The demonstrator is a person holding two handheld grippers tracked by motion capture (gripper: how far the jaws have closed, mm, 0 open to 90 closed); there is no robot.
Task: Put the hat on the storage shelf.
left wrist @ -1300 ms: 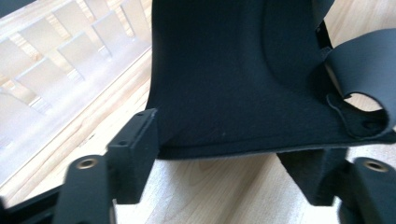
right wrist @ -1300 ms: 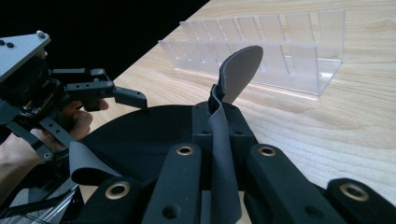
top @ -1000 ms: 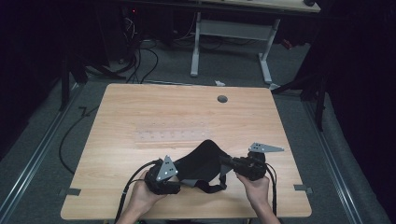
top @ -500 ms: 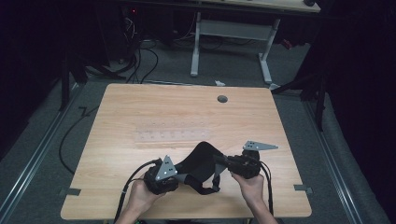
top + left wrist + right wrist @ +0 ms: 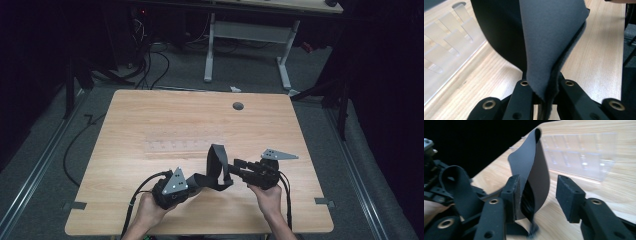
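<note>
A dark cloth (image 5: pixel 216 167) near the table's (image 5: pixel 150 120) front edge is clamped by the left gripper (image 5: pixel 543 96) and raised folded, while the right gripper (image 5: pixel 537 192), jaws parted around it, is not yet closed.

A folded cloth (image 5: pixel 216 167) rises from the near middle of the surface (image 5: pixel 150 115), between the left gripper (image 5: pixel 192 186) and right gripper (image 5: pixel 234 169). A clear tray (image 5: pixel 175 146) lies just behind it.

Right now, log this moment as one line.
left claw: shut on grey cloth strip | right claw: open around strip | strip: arched above wooden table
</note>
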